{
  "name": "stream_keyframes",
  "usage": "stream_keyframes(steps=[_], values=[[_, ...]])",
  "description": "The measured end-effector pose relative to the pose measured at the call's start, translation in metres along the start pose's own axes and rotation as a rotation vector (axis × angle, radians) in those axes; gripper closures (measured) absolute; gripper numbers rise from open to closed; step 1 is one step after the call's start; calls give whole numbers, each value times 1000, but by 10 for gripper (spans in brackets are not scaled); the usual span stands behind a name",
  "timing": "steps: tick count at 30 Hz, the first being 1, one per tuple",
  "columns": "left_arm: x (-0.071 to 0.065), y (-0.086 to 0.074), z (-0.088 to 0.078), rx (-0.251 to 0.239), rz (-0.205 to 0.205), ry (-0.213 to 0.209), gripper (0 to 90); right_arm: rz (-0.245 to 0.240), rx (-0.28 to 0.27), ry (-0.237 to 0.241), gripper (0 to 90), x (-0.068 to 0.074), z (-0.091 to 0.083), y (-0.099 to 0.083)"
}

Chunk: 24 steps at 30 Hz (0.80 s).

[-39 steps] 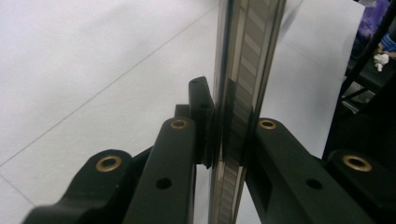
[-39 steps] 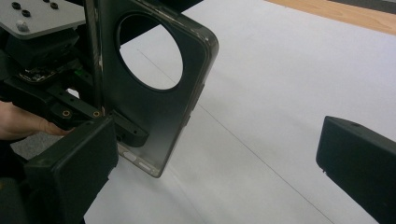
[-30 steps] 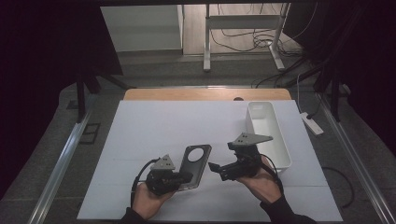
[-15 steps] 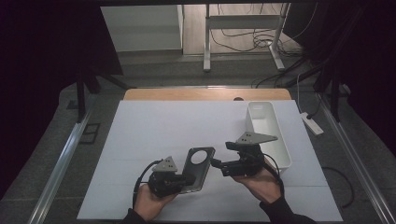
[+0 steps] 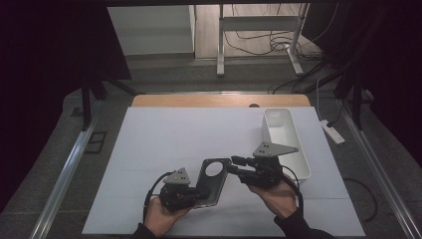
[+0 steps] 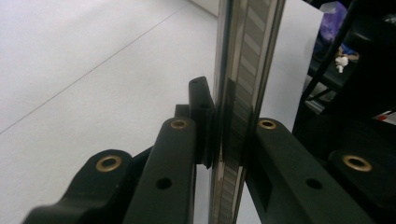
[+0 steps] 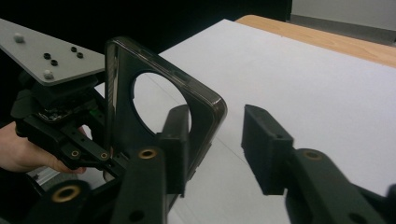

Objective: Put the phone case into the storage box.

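The left tool (image 5: 199, 191), nearest the person at the table's (image 5: 149, 149) front edge, has its jaws clamped on the lower end of a dark phone case (image 5: 211, 181). In the left gripper view the case (image 6: 240, 93) runs edge-on straight up between the two black jaws, both pressed against it. The left hand (image 5: 159, 219) grips this tool from below.

Just beyond and to the right of it, the right tool (image 5: 234, 166) is held in the right hand (image 5: 276, 194), its jaws standing apart and pointing at the upper right corner of the case. In the right gripper view the case (image 7: 205, 100), with its large round camera hole, stands tilted up from the white table; one jaw of the right tool lies in front of the case corner, the other is off to the side over bare table, so nothing is gripped between them. The left tool (image 7: 100, 156) shows behind the case there.

Farther out, to the right of the right tool, a long white bin (image 5: 293, 144) sits on the table.
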<state>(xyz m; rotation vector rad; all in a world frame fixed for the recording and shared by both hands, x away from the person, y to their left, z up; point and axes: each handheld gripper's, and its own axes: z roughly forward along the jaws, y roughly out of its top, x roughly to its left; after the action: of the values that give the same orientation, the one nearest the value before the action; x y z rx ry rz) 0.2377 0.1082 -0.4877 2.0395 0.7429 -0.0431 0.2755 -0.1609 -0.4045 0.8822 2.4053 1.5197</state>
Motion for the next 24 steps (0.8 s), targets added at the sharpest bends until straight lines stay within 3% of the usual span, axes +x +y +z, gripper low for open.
stream_keyframes(steps=[14,24], values=[[1,0,0,-20,6,-56,844,3,-17,32,780,0,-2,0],[3,-1,2,-13,4,-78,842,26,-27,55,805,-1,-2,1]])
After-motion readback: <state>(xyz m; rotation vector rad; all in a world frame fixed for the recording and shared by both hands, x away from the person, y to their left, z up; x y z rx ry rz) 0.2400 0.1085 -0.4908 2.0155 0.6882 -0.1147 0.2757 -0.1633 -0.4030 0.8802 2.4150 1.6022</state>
